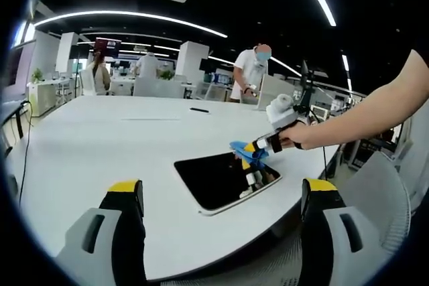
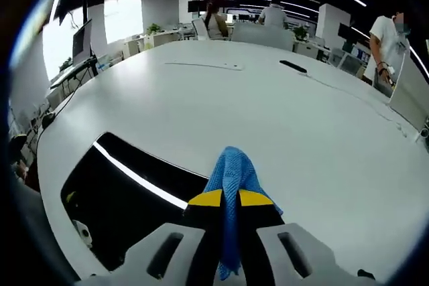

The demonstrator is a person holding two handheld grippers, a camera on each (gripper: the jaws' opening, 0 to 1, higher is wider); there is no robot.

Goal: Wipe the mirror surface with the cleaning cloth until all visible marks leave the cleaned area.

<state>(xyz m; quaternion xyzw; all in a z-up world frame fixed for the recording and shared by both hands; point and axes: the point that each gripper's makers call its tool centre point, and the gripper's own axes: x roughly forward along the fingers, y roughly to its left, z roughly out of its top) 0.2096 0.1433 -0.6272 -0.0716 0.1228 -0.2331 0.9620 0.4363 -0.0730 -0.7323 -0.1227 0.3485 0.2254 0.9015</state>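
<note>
On white table point(image 1: 100, 145), dark mirror point(image 1: 214, 180), office behind, possibly desks.

Two handheld grippers: the left gripper point(image 1: 224, 195) shows grey moulded bodies with black jaws capped in yellow; the right gripper point(image 2: 230, 199) matches, its yellow tips on black jaws; forearm bare.

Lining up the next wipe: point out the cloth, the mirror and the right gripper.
cloth point(image 2: 231, 172), right gripper view, its blue bunched top.
mirror point(image 1: 214, 179), left gripper view, dark glass centre.
right gripper point(image 2: 230, 198), right gripper view, between its yellow tips.
</note>
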